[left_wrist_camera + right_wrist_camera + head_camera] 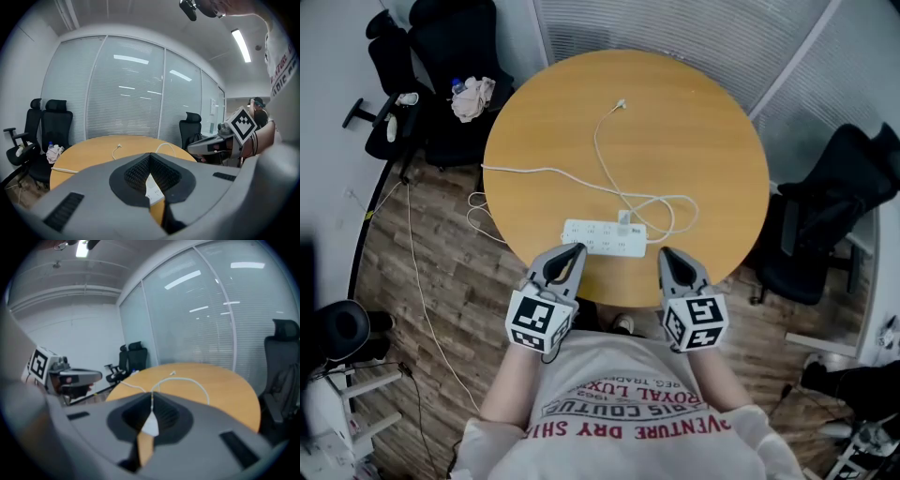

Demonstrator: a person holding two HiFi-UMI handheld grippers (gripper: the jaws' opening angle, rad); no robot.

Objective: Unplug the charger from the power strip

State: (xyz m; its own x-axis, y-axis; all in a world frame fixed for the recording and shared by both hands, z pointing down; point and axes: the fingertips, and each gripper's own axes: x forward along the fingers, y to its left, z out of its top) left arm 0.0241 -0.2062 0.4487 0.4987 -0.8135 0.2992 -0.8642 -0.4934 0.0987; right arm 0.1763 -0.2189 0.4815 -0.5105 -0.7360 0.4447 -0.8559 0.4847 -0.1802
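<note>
A white power strip [602, 237] lies near the front edge of the round wooden table [694, 122]. A small white charger [624, 223] is plugged into it, and its white cable [605, 155] loops across the tabletop. My left gripper [577, 249] is shut and empty, its tip just short of the strip's left part. My right gripper [664, 253] is shut and empty too, just off the strip's right end. In the left gripper view the strip [153, 191] shows below the closed tips [150, 154]. In the right gripper view the tips [152, 394] meet in front of the cable [187, 379].
Black office chairs stand at the left [441, 56] and the right [834, 206] of the table. A cloth and a bottle [473, 94] lie on the left chair. The strip's cord [516, 171] runs off the table's left edge to the wooden floor. Glass walls with blinds stand behind.
</note>
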